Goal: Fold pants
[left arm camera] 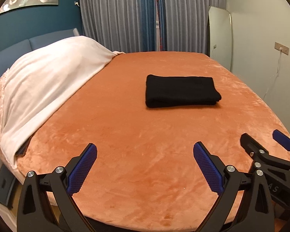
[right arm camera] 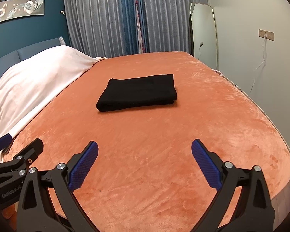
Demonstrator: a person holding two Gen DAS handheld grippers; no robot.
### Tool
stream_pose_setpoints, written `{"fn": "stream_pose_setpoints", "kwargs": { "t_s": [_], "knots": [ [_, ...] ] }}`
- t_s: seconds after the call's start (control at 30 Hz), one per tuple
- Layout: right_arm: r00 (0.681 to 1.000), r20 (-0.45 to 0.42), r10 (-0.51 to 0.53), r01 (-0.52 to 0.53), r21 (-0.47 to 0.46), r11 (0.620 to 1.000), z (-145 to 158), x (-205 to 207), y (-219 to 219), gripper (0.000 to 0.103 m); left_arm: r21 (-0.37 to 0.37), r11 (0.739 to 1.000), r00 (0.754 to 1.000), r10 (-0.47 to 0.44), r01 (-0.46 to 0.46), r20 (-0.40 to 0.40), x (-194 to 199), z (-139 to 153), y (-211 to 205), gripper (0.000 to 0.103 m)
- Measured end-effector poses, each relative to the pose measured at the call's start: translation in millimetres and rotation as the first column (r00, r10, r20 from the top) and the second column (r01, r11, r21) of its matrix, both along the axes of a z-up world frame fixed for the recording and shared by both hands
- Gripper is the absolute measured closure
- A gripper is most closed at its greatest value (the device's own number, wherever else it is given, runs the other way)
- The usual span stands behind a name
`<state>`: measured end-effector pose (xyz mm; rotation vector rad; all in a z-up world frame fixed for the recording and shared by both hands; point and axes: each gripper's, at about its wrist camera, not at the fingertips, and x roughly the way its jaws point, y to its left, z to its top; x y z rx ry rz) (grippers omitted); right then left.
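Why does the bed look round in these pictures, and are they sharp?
Left wrist view: the fisheye lens bows the bed and darkens the corners; the black pants lose fold detail. Right wrist view: same bulge, warm indoor light, the curtains and pants reasonably sharp.

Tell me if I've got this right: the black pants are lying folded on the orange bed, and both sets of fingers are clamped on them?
Not quite. The black pants do lie folded on the orange bed, but the left gripper and right gripper are open and apart from them, as both wrist views show.
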<state>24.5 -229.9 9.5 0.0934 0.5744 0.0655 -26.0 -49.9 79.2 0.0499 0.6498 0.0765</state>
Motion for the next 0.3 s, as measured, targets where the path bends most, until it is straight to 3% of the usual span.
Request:
{"fn": "stream_pose_setpoints", "kwargs": {
  "t_s": [0.3],
  "knots": [
    [1.000,-0.009,-0.006,0.006,0.009,1.000,-4.4,-3.4,1.6,0.008,0.013,1.000,1.000,-0.028,0.028,-0.012,0.7,-1.4,-5.1,0.005]
  ]
}}
